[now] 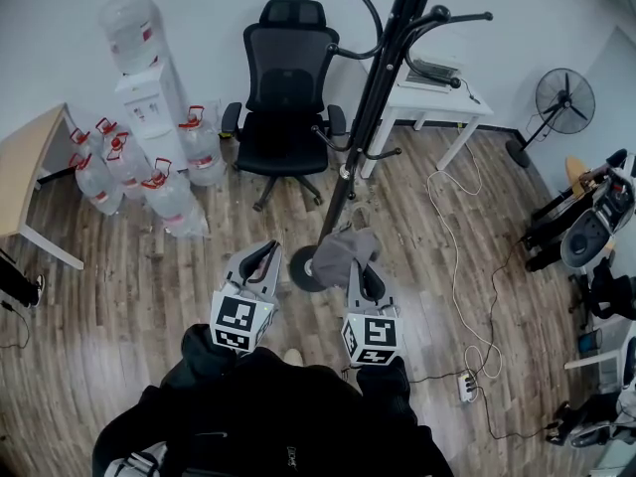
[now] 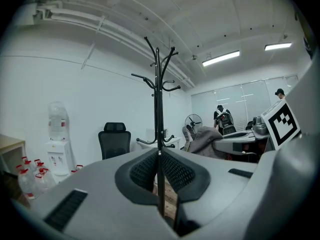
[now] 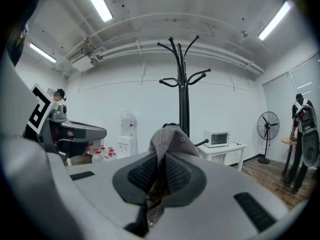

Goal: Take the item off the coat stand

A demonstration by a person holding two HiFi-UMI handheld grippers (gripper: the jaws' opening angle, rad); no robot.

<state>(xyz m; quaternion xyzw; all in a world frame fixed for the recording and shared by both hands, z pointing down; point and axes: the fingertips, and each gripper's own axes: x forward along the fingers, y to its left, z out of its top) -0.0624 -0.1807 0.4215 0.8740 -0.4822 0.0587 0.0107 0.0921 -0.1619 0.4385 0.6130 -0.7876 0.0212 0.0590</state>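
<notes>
Fingers on your left gripper [image 2: 160, 156] are pressed together with nothing between them; in the head view that gripper [image 1: 260, 258] sits low at centre-left, pointing away from you. Far left on the floor [image 1: 199, 296] stand water bottles [image 1: 149, 182], clustered round a dispenser [image 1: 149, 102]. Right of those is a black chair [image 1: 283, 97], facing you.

Next comes the stand [image 1: 373, 87], a black pole with curved hooks, bare in both gripper views [image 2: 158, 99] [image 3: 182, 84]. The cap [image 1: 341, 251] is off it: your right gripper [image 1: 363, 271] has its fingers clamped on the grey fabric, and in the head view the cap shows just beside the stand's round base. From the right gripper view the cap [image 3: 170, 136] rises out of the closed jaws of that gripper [image 3: 161, 159], in front of the pole.

Further right is a white table [image 1: 467, 112] carrying a small oven [image 3: 219, 139]. A fan [image 1: 564, 102] stands at the far right.
</notes>
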